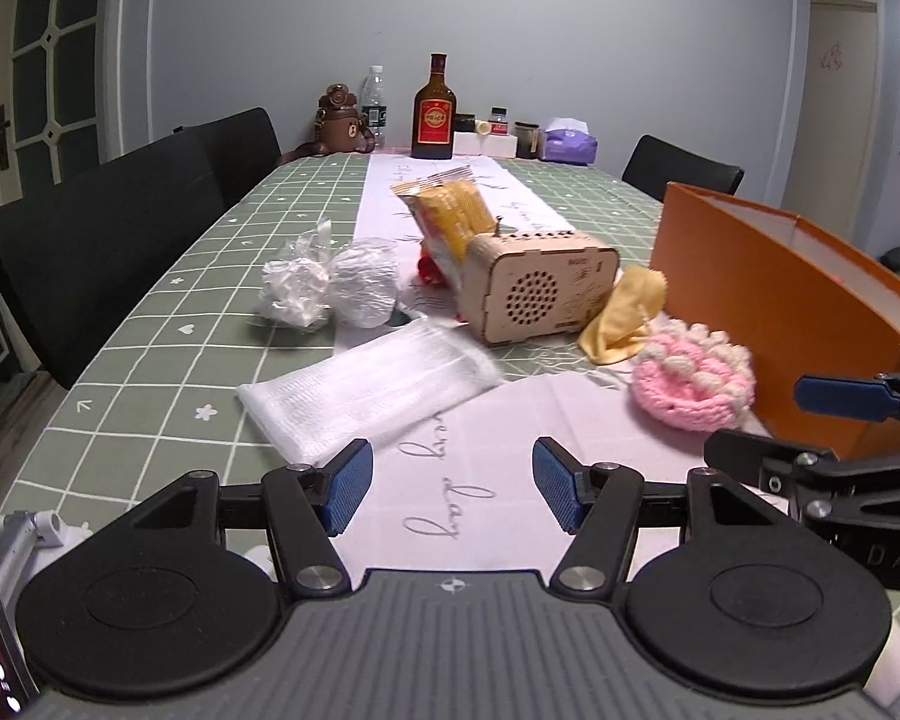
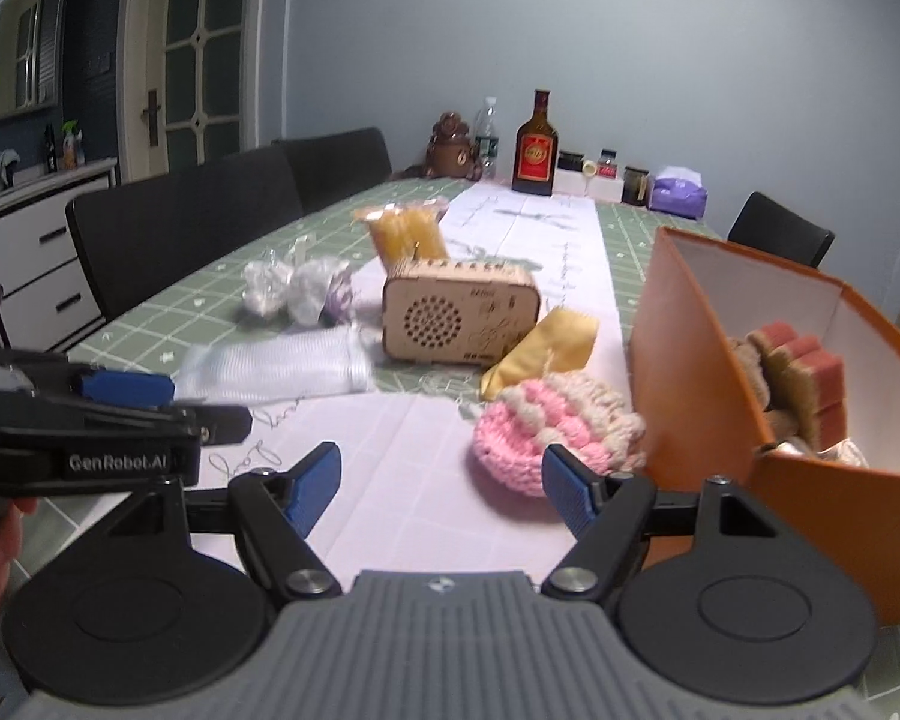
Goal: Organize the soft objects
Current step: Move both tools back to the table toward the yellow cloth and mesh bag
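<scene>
Both tools are held low over the near end of the surface (image 1: 150,312), which is covered by a green checked cloth with a white runner down the middle. The left tool (image 1: 453,489) is seen with its blue pads spread wide and nothing between them; the runner's script lettering shows in the gap. The right tool (image 2: 441,483) is likewise spread wide and empty, its right pad just in front of the pink crocheted piece (image 2: 546,432), whether touching cannot be told.

The pink crocheted piece (image 1: 693,378), pink with cream trim, is lying on the runner just beside the orange box (image 1: 774,300). A yellow cloth (image 1: 624,312) is found right behind it, against the wooden speaker box (image 1: 540,288). In the right wrist view the orange box (image 2: 690,360) is open at the top, and pink-and-tan sponges (image 2: 804,372) plus other soft items are seen inside it.

A white mesh bag (image 1: 372,390) is lying flat, partly on the runner, ahead of the left tool. Two crumpled clear plastic bundles (image 1: 330,288) are placed further back on the green cloth. A yellow snack pack (image 1: 450,210) is propped behind the speaker box.

At the far end a brown bottle (image 1: 433,111), a water bottle (image 1: 375,102), a brown bear figure (image 1: 339,120), small jars and a purple tissue pack (image 1: 570,141) are lined up near the wall. Black chairs (image 1: 120,228) are set along the left side.
</scene>
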The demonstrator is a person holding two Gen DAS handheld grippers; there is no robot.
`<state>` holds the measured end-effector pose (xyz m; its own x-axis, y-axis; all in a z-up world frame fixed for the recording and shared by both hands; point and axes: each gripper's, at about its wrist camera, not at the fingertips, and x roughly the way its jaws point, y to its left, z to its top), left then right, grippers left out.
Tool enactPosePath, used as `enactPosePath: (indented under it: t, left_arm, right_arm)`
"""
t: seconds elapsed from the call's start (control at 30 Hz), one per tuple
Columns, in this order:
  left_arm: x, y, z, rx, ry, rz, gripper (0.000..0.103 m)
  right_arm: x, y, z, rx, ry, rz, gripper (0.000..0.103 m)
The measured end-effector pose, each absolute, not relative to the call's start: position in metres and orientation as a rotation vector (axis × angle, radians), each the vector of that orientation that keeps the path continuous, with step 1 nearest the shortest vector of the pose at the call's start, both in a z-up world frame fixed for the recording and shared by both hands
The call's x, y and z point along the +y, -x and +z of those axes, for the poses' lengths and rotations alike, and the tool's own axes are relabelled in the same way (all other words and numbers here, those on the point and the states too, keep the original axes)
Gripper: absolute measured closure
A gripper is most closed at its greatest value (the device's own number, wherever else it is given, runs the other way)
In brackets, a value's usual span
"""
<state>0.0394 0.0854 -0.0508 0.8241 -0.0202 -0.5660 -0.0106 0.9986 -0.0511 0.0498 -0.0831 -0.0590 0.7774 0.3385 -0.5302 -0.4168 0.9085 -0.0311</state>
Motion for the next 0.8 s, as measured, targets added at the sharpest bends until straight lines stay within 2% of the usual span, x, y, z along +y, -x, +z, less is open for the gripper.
enactPosePath:
  t: [0.63, 0.8]
  left_arm:
    - [0.088, -0.116, -0.06, 0.714, -0.051, 0.033, 0.03]
    - [0.096, -0.143, -0.066, 0.78, 0.001, 0.03, 0.03]
  right_arm:
    - [-0.066, -0.118, -0.066, 0.593, 0.181, 0.41, 0.03]
    - [-0.06, -0.142, -0.063, 0.603, 0.199, 0.396, 0.03]
